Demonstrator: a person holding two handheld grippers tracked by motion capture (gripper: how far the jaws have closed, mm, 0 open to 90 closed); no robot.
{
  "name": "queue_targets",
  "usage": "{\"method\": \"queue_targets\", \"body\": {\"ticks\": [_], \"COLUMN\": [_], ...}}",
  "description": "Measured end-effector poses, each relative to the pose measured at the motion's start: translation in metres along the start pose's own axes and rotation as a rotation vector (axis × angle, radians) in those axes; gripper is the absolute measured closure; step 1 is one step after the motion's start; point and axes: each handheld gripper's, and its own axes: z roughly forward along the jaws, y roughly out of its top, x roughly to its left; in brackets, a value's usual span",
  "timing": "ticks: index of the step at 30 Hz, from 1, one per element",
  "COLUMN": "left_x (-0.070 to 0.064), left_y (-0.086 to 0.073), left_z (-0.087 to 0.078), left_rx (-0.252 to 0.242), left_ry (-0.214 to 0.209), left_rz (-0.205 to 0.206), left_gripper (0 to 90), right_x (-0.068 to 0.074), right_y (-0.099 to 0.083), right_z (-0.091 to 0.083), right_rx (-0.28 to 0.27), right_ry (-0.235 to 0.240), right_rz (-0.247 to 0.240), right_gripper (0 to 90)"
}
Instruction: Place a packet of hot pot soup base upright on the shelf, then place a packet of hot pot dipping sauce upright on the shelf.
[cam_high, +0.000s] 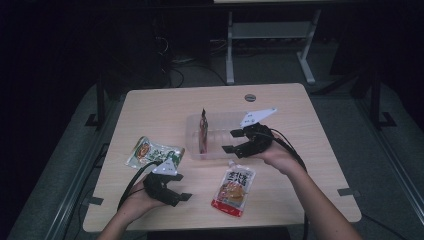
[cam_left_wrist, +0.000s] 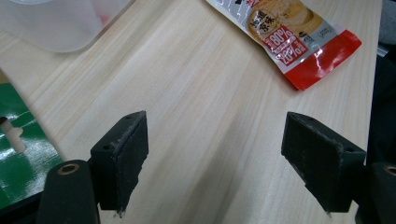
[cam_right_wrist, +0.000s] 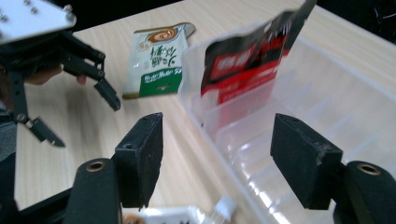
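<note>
Right gripper (cam_high: 239, 141) hangs wide open and empty at mid-frame over the bin (cam_high: 192, 131), where a red pouch (cam_high: 202, 131) stands upright, apparently just sorted; left gripper (cam_high: 176, 192), lower left, likewise open, faces the orange pouch (cam_high: 233, 188), probably next; green pouch (cam_high: 154, 152) waits left.

Dark red pouch (cam_right_wrist: 252, 58) stands upright on its edge inside the clear plastic bin (cam_right_wrist: 327, 112), just ahead of the right jaws. Red-and-white sauce pouch (cam_left_wrist: 292, 32) lies flat, up ahead and right of the left jaws.
</note>
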Motion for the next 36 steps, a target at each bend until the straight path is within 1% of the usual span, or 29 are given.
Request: {"method": "queue_targets", "body": {"ticks": [2, 3, 5, 6, 8, 10, 11, 13, 14, 15, 17, 19, 22, 23, 24, 26, 28, 30, 32, 33, 35, 36], "left_x": [0.0, 0.0, -0.001, 0.0, -0.001, -0.001, -0.002, -0.002, -0.001, -0.002, -0.003, -0.004, -0.006, -0.007, -0.008, -0.009, -0.011, -0.013, -0.017, -0.019, -0.023, -0.026], "left_y": [0.0, 0.0, 0.0, 0.0, 0.001, 0.001, 0.001, 0.002, 0.002, 0.002, 0.003, 0.003, 0.005, 0.006, 0.006, 0.007, 0.008, 0.011, 0.015, 0.017, 0.022, 0.025], "left_z": [0.001, 0.001, 0.0, -0.001, -0.001, -0.001, -0.001, 0.0, 0.0, 0.0, 0.001, 0.001, 0.002, 0.003, 0.004, 0.006, 0.008, 0.008, 0.008, 0.008, 0.009, 0.01], "left_rx": [-0.003, -0.003, -0.007, -0.009, -0.012, -0.012, -0.014, -0.009, -0.003, -0.004, -0.006, -0.008, -0.009, -0.016, -0.01, -0.01, -0.009, -0.013, -0.023, -0.033, -0.051, -0.053], "left_ry": [-0.004, -0.004, -0.004, -0.002, 0.0, 0.0, -0.003, -0.003, -0.001, -0.001, -0.004, -0.005, -0.01, -0.012, -0.014, -0.023, -0.03, -0.035, -0.037, -0.043, -0.062, -0.07], "left_rz": [-0.011, -0.011, -0.021, -0.016, -0.016, -0.016, -0.022, -0.015, -0.007, -0.011, -0.026, -0.027, -0.028, -0.024, -0.027, -0.038, -0.041, -0.031, -0.032, -0.035, -0.028, -0.024], "left_gripper": [22.7, 22.8, 22.9, 22.9, 22.9, 23.3, 23.5, 23.9, 24.0, 24.0, 24.3, 24.7, 27.7, 29.2, 30.5, 32.8, 38.3, 45.4, 56.6, 60.9, 72.5, 77.3], "right_x": [0.002, 0.002, 0.003, 0.005, 0.006, 0.007, 0.007, 0.008, 0.009, 0.009, 0.01, 0.012, 0.012, 0.012, 0.012, 0.012, 0.011, 0.009, 0.008, 0.006, 0.003, 0.002], "right_y": [-0.008, -0.008, -0.016, -0.022, -0.03, -0.038, -0.042, -0.051, -0.054, -0.058, -0.066, -0.073, -0.085, -0.089, -0.093, -0.102, -0.11, -0.118, -0.125, -0.128, -0.131, -0.132], "right_z": [-0.004, -0.004, -0.008, -0.012, -0.016, -0.02, -0.022, -0.025, -0.028, -0.03, -0.035, -0.04, -0.046, -0.048, -0.05, -0.053, -0.057, -0.06, -0.062, -0.063, -0.062, -0.061], "right_rx": [-0.002, -0.002, 0.014, 0.016, 0.013, 0.016, 0.021, 0.029, 0.034, 0.033, 0.034, 0.033, 0.039, 0.041, 0.04, 0.042, 0.044, 0.047, 0.058, 0.063, 0.07, 0.076], "right_ry": [0.0, 0.0, -0.01, -0.012, -0.01, -0.024, -0.03, -0.042, -0.042, -0.044, -0.041, -0.037, -0.048, -0.052, -0.055, -0.064, -0.07, -0.089, -0.098, -0.103, -0.116, -0.126], "right_rz": [0.003, 0.003, 0.009, 0.017, 0.028, 0.035, 0.035, 0.034, 0.043, 0.039, 0.049, 0.048, 0.032, 0.041, 0.037, 0.054, 0.068, 0.075, 0.089, 0.088, 0.092, 0.105], "right_gripper": [33.7, 33.7, 33.7, 33.6, 33.1, 33.1, 32.8, 32.8, 32.6, 32.6, 32.3, 31.5, 29.8, 29.5, 29.0, 28.5, 27.5, 27.2, 27.1, 27.1, 26.4, 25.5]}}
